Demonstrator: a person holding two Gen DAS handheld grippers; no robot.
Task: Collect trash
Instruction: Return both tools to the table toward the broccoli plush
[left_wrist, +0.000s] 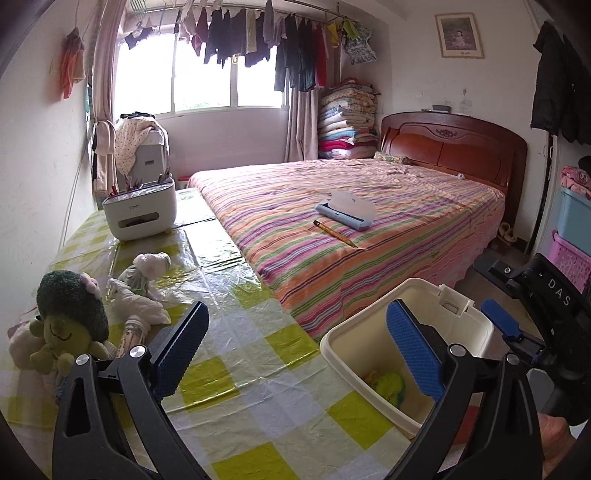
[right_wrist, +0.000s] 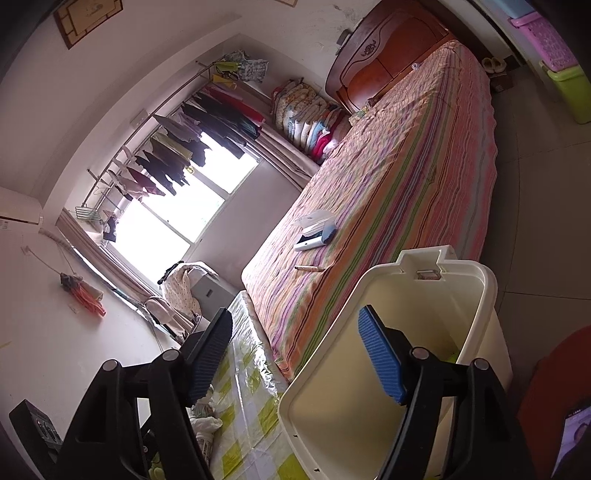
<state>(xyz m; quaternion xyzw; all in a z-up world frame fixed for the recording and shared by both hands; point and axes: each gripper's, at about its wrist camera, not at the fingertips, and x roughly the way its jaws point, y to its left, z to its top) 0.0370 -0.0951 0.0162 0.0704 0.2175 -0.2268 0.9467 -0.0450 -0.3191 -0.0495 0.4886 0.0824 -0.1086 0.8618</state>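
Observation:
A cream trash bin (left_wrist: 364, 350) sits beside the checked table (left_wrist: 229, 373), with a yellow-green wrapper (left_wrist: 388, 386) at its bottom. My left gripper (left_wrist: 295, 349) is open wide with nothing between its pads, one finger over the table and the other over the bin's mouth. Crumpled white bags and tissue (left_wrist: 142, 282) lie on the table to its left, with a small printed cup (left_wrist: 133, 332) beside them. My right gripper (right_wrist: 295, 354) is open, one pad over the table's edge and one over the bin (right_wrist: 332, 424); neither pad presses on the wall. Its blue pad (left_wrist: 500, 321) shows just outside the bin's right rim.
A green plush toy (left_wrist: 68, 325) sits at the table's left edge and a white desk organiser (left_wrist: 140, 212) at its far end. On the striped bed (left_wrist: 406, 229) lie a blue pencil case (left_wrist: 347, 212) and a pencil (left_wrist: 334, 233). Plastic baskets (left_wrist: 572, 258) stand at right.

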